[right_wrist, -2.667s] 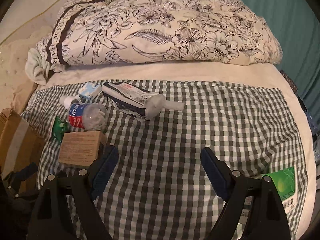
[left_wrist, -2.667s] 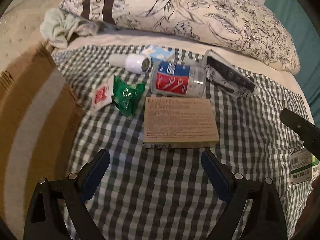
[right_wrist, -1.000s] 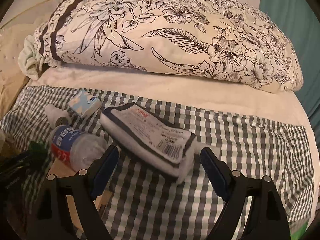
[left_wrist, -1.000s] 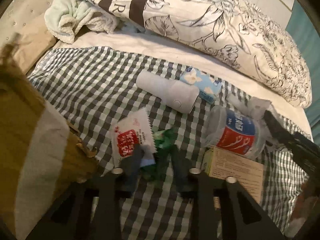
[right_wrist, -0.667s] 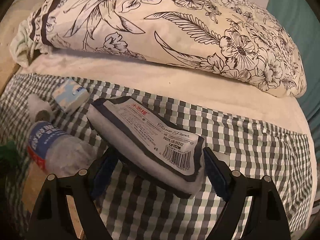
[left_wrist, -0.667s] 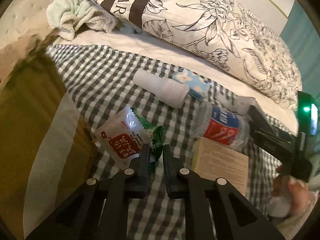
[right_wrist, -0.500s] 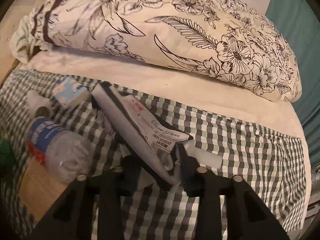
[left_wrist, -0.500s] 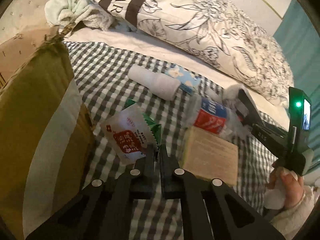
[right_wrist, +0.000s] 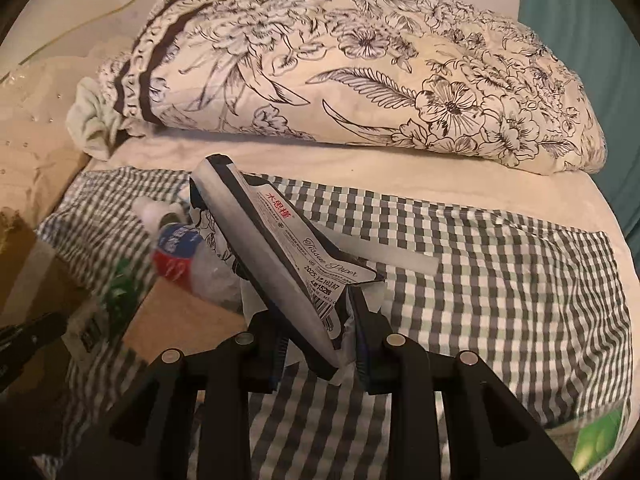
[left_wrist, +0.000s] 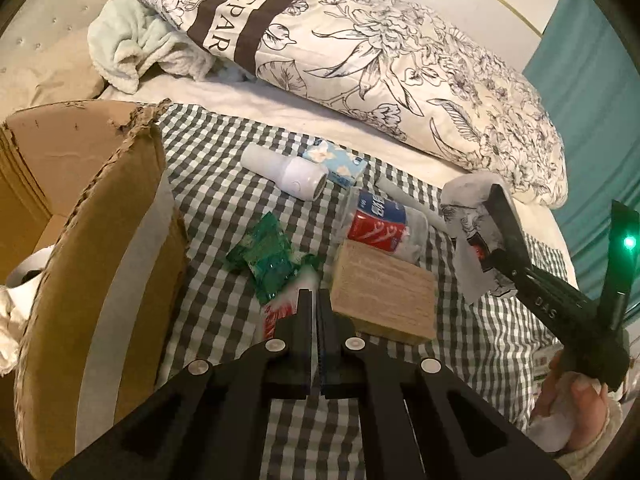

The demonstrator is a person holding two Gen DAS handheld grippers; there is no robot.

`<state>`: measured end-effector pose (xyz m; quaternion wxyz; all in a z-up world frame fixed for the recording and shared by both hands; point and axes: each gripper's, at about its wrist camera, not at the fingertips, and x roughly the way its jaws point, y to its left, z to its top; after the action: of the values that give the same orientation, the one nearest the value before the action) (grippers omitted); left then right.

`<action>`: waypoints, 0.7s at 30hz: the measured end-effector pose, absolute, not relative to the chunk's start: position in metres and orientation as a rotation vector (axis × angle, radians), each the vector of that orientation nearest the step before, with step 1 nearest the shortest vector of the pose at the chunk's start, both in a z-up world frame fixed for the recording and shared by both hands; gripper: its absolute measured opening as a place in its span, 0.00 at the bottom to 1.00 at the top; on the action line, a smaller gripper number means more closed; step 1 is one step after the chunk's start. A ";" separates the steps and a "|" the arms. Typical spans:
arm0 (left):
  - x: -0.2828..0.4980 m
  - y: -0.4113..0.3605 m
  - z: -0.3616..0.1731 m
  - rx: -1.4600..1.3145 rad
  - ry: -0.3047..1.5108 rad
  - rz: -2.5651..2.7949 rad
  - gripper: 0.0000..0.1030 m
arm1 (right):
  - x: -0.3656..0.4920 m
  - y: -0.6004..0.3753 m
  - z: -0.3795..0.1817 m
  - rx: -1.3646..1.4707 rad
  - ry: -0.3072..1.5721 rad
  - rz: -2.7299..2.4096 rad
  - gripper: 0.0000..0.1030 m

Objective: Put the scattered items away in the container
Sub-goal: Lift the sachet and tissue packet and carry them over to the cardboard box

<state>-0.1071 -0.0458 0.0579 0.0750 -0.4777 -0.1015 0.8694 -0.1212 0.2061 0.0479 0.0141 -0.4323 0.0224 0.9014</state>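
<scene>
Right now your left gripper (left_wrist: 316, 312) has its jaws pressed together on the edge of a white and red snack sachet (left_wrist: 280, 304); most of that sachet is hidden behind the black fingers, so only a strip of it shows. Just beyond it a crumpled green foil packet (left_wrist: 268, 258) lies on the green and white checked cloth (left_wrist: 224, 208). Your brown cardboard box (left_wrist: 100, 248) stands at the left, its torn near wall blocking most of the inside.

Your right gripper (right_wrist: 320, 336) pinches the near end of a dark-edged white tissue paper pack (right_wrist: 276, 252), which tilts up off the cloth; the pads are partly covered by the wrapper. From the right wrist camera, the clear plastic bottle with a red and blue label (right_wrist: 180, 256) beside the pack is blurred, and the flat tan cardboard carton (right_wrist: 184, 320) is half hidden. Your right hand (left_wrist: 572, 412) is cut off at the frame edge of the left wrist view.
</scene>
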 end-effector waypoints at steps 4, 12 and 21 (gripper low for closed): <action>-0.101 -0.040 0.055 -1.471 -0.225 2.598 0.03 | -0.107 0.207 0.057 -1.340 0.083 2.819 0.26; -0.096 -0.025 -0.005 -1.622 -0.005 2.571 0.54 | -0.086 0.206 0.061 -1.348 0.109 2.821 0.26; -0.118 -0.034 -0.032 -1.644 -0.110 2.522 0.74 | -0.086 0.202 0.057 -1.378 0.087 2.802 0.26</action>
<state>-0.1178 -0.0336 -0.0321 0.0643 -0.5446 -0.0363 0.8354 -0.0863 0.2021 0.0570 0.0089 -0.4411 0.0280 0.8970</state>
